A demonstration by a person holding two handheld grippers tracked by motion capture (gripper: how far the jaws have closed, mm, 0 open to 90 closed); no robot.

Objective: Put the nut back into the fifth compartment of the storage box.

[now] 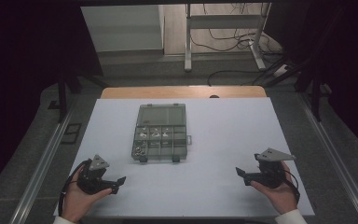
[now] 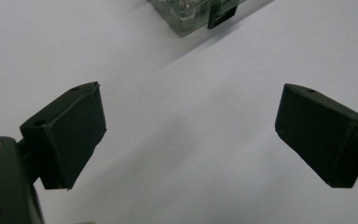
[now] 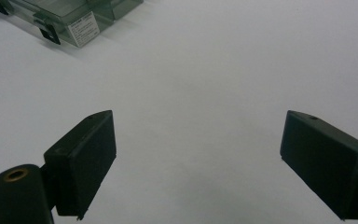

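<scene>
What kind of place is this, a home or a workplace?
Probably a lab or recording workspace, not a home. A white table stands between dark curtains, loose cables lie on the floor behind it, and a person holds open tongs, left and right, near a clear compartment box.

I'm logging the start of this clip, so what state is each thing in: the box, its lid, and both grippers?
Compartment box: open, flat on the white table, small parts in several compartments.
Lid: folded back flat behind the box.
Left gripper: open, holding nothing.
Right gripper: open, holding nothing.
</scene>
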